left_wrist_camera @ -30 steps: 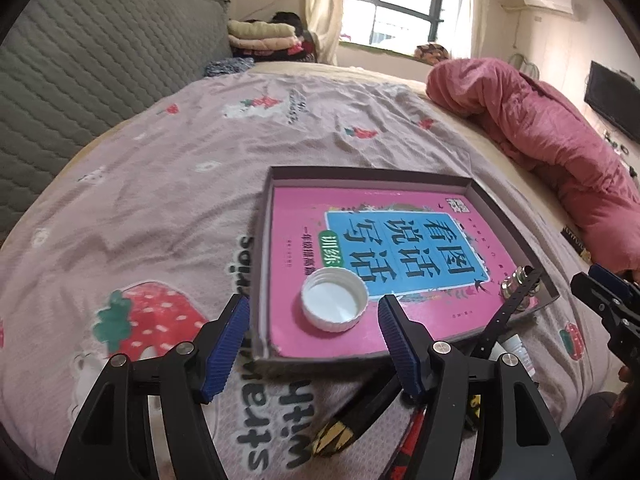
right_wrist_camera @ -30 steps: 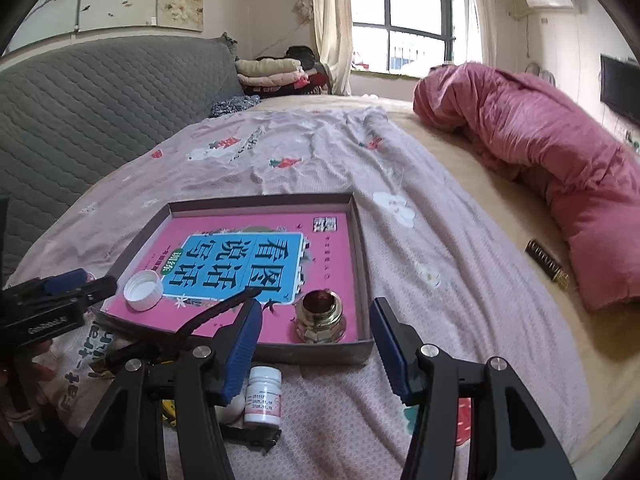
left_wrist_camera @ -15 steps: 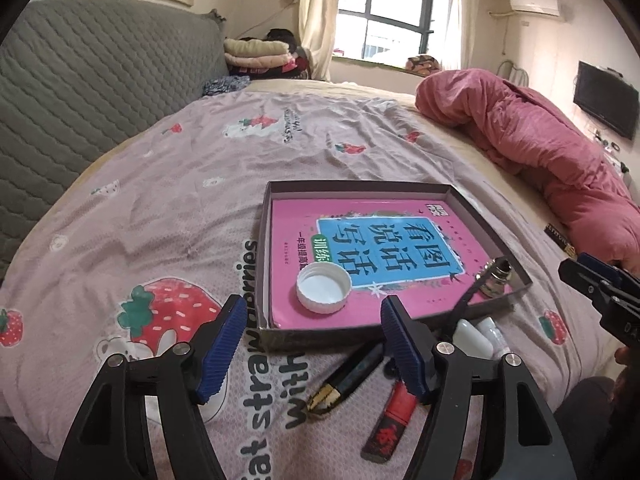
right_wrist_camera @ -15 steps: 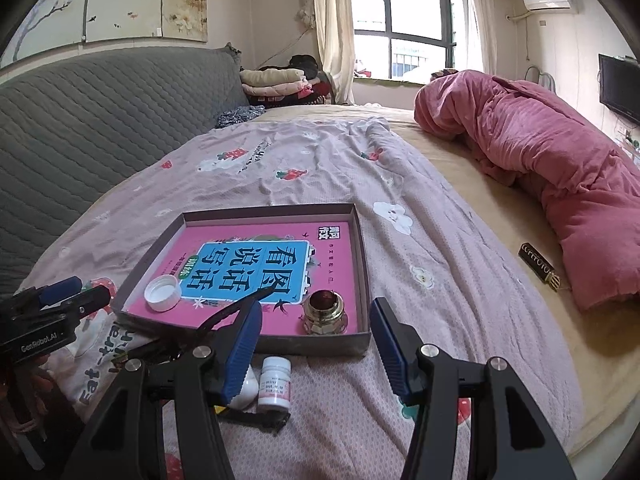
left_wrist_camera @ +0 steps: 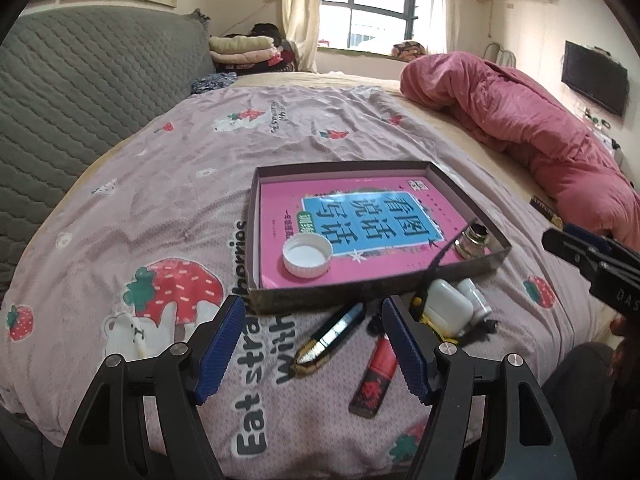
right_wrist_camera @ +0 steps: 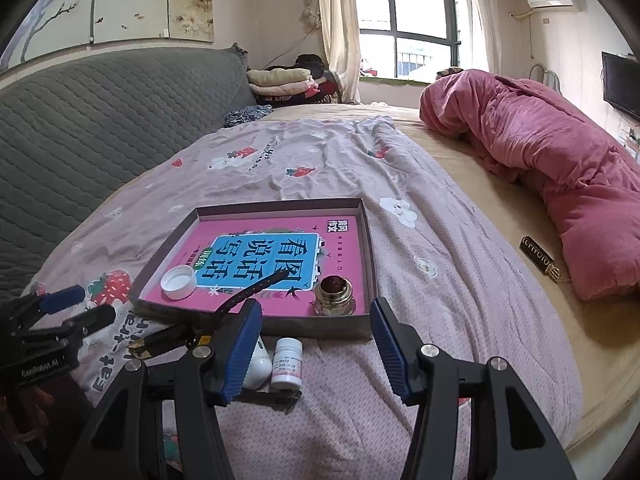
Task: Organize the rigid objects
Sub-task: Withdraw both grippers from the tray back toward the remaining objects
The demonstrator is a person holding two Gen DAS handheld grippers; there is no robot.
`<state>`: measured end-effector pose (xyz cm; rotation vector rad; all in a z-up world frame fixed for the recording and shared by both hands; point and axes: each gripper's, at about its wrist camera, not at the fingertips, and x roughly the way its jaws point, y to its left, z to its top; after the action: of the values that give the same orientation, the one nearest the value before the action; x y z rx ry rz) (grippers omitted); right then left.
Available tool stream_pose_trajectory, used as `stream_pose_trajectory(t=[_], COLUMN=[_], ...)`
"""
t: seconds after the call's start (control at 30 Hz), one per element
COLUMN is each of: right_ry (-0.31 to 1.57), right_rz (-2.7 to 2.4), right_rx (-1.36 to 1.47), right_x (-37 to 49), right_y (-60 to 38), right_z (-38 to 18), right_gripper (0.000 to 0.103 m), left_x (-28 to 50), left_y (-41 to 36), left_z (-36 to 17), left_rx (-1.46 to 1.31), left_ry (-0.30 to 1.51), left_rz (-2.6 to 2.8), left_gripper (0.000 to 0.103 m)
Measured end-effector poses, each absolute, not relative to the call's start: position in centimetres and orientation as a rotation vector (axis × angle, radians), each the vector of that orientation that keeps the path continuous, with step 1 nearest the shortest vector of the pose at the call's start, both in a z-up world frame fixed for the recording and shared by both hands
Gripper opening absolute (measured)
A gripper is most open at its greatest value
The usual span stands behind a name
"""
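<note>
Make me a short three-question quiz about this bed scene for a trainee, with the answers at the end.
1. True or false: the white cap lies inside the tray.
2. Which item stands in the tray's near right corner? A) brass fitting B) pill bottle C) red lighter
3. Fill in: both the left gripper and the right gripper are ____ and hold nothing.

Key: 1 true; 2 A; 3 open.
</note>
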<state>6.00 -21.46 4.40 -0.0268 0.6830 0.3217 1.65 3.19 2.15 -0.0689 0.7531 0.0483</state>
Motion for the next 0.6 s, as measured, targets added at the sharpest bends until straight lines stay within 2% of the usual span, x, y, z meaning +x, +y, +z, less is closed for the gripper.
stream_pose_trajectory(t=[0.6], right_ry=[0.686], right_rz=[0.429], right_rx=[-0.076], right_x=[2.9], right_y=[-19.6], right_z=[4.9], right_gripper=[0.056], left_x=[0.5], left_y=[1.4], left_z=[0.8], left_rx=[-0.023], left_ry=[0.838], left_rz=[-0.011], left_gripper=[0.073])
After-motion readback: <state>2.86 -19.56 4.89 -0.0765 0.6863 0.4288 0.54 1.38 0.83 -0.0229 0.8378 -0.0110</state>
